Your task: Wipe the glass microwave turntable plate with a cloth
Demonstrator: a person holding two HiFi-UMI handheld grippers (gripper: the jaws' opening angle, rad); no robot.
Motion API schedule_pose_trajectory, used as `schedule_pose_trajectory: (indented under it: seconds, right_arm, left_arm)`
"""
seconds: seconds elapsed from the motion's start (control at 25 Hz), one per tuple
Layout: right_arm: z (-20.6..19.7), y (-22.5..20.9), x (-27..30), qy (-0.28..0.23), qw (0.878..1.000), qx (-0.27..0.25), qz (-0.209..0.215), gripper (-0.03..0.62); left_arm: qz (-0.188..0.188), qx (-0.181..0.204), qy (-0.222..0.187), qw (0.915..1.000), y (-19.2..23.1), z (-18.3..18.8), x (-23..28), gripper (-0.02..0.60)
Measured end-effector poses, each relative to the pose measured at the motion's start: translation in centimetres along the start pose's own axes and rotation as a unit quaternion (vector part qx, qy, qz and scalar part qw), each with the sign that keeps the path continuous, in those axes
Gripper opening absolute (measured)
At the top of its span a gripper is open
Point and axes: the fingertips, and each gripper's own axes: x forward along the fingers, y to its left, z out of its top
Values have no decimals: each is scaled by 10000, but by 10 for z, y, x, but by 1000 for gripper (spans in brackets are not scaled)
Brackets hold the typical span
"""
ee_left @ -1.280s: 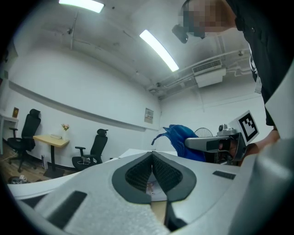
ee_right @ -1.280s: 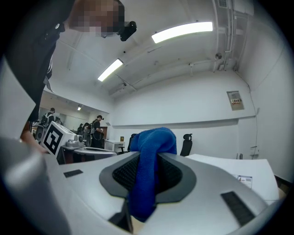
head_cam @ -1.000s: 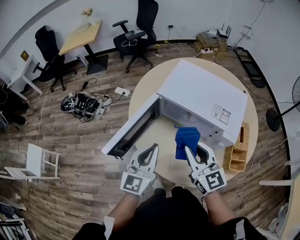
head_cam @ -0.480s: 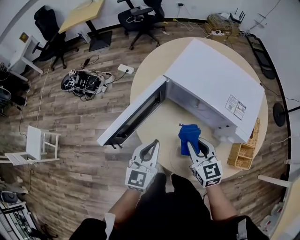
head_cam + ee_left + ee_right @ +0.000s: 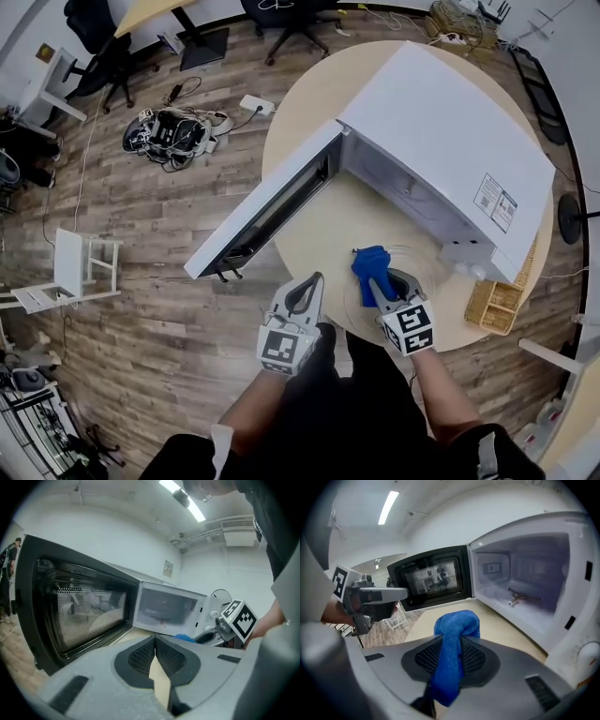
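Note:
My right gripper is shut on a bunched blue cloth, which sticks out past its pads. The cloth hangs low over the clear glass turntable plate, which shows faintly as a ringed disc lying on the round table in front of the microwave. My left gripper is held left of the plate, over the table's front edge, shut with nothing between its pads. The white microwave stands open, and its cavity holds only the roller ring.
The open microwave door juts out left over the table edge, close to my left gripper. A wicker basket sits at the table's right edge. The round wooden table stands on plank floor with chairs, cables and desks around.
My right gripper has come down and back from the microwave's mouth with the cloth, to just over the glass plate. The left gripper has stayed shut beside it.

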Motion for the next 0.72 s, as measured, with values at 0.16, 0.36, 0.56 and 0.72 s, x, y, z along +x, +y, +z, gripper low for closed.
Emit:
schedule_pose_trajectory:
  seconds: [0.16,0.36,0.56,0.72]
  right_arm:
    - [-23,4,14,451,9989,81,64,87]
    - [-38,10,29,733,9971,-179,72,87]
    - [-39,10,33,799,9960,-388,28,89]
    - [-37,3,33,815,9952,-545,-70,89]
  left_arm:
    - [244,-11,-38,9997,8,0,2,6]
    - [442,29,-45,9990,16,-1,0,6]
    - [526,7,3,9986,16,-5,-2,6]
    - [663,1,6,9978,21,-6,0,6]
